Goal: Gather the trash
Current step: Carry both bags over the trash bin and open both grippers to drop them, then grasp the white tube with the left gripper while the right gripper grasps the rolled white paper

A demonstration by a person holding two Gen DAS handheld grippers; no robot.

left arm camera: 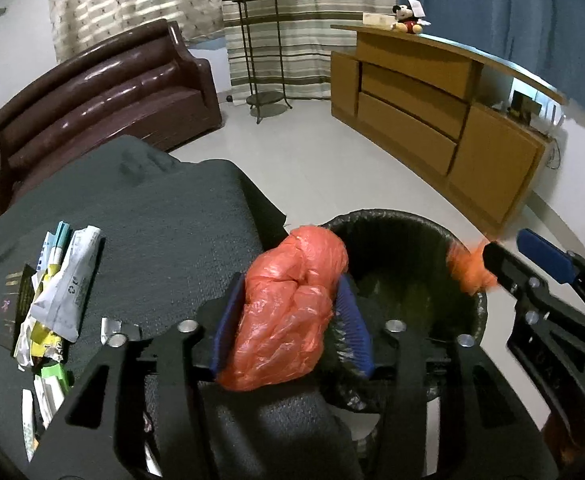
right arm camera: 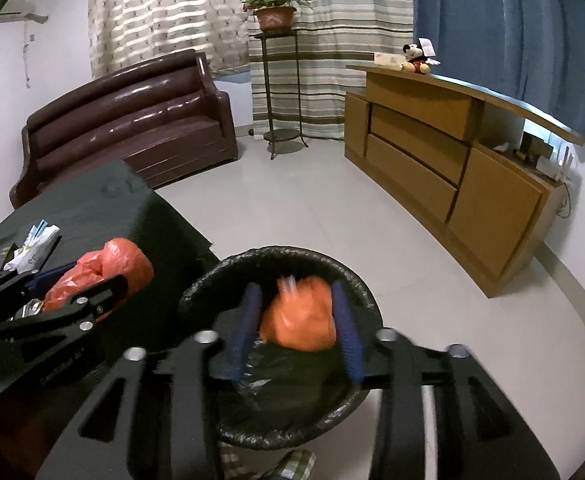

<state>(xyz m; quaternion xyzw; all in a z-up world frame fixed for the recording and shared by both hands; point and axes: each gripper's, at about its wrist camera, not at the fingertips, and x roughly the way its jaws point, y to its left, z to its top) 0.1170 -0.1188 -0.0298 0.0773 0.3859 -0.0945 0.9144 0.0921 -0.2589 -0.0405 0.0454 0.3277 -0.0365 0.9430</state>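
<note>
My left gripper (left arm camera: 292,284) is shut on a crumpled orange plastic bag (left arm camera: 288,308), whose bulk fills the gap between the blue pads. It hangs over the table's right edge, beside the black-lined bin (left arm camera: 392,216). My right gripper (right arm camera: 295,292) stands open over the bin (right arm camera: 276,250). A second orange bag (right arm camera: 298,320) shows blurred between its pads, loose above the bin's liner. The left wrist view shows that wad (left arm camera: 468,268) just off the right gripper (left arm camera: 508,246). A pile of wrappers and cartons (left arm camera: 60,280) lies on the dark cloth.
The table under the dark cloth (left arm camera: 164,208) fills the left foreground. Beyond it stand a brown leather sofa (left arm camera: 104,92), a metal plant stand (left arm camera: 264,52) and a long wooden cabinet (left arm camera: 432,120). Pale floor (left arm camera: 312,160) lies between them and the bin.
</note>
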